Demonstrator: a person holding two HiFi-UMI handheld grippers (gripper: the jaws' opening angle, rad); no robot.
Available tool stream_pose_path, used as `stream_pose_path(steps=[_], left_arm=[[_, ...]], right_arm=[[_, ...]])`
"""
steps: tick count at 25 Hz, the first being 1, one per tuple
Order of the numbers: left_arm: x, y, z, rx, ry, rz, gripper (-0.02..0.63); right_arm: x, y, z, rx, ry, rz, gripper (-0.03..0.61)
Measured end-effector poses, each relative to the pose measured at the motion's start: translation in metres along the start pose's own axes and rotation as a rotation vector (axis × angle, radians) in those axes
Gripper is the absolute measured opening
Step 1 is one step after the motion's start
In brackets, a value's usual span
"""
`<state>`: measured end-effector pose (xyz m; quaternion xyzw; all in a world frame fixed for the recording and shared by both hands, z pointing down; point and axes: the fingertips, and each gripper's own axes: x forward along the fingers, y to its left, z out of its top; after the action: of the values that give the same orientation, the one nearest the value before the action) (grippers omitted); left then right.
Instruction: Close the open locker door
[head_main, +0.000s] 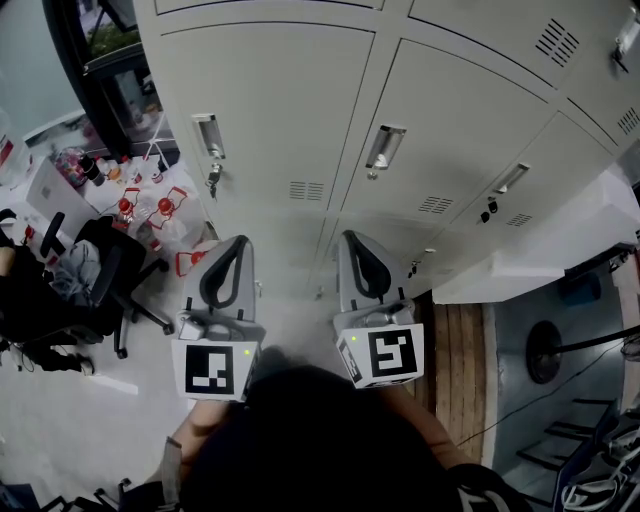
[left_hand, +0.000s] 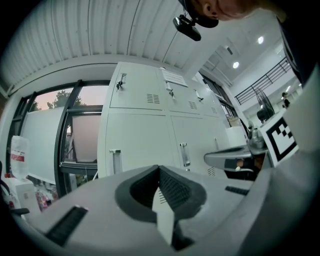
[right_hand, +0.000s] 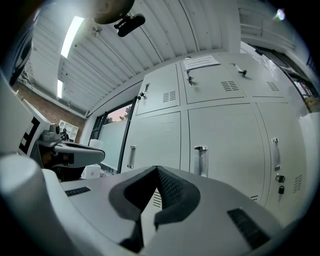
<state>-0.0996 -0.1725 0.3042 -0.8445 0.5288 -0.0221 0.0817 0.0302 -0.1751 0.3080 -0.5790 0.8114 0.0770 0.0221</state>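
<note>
A bank of pale grey lockers (head_main: 280, 90) fills the upper head view, and every door I can see there lies flush. Metal handles (head_main: 208, 135) sit on the doors, and one has a key (head_main: 213, 181) hanging under it. My left gripper (head_main: 237, 243) and right gripper (head_main: 350, 238) are held side by side in front of the lower lockers, apart from them. Both are shut, with nothing between their pads. In the left gripper view the left gripper (left_hand: 159, 167) points at closed doors (left_hand: 135, 145). In the right gripper view the right gripper (right_hand: 156, 167) does the same (right_hand: 220, 135).
A white slab (head_main: 530, 255) juts out at the lockers' right end; I cannot tell what it is. An office chair (head_main: 105, 285) and several red-capped bottles (head_main: 150, 208) stand on the floor at left. Wooden planks (head_main: 460, 350) and a black round base (head_main: 545, 352) lie at right.
</note>
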Motion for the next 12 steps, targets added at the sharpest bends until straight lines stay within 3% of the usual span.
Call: stream_pose_path(steps=[12], left_arm=[[0.0012,0.0087,-0.0053,-0.013,0.005,0.0,0.002]], right_arm=[[0.0104,0.0067,-0.004,0.004,0.007,0.002,0.015]])
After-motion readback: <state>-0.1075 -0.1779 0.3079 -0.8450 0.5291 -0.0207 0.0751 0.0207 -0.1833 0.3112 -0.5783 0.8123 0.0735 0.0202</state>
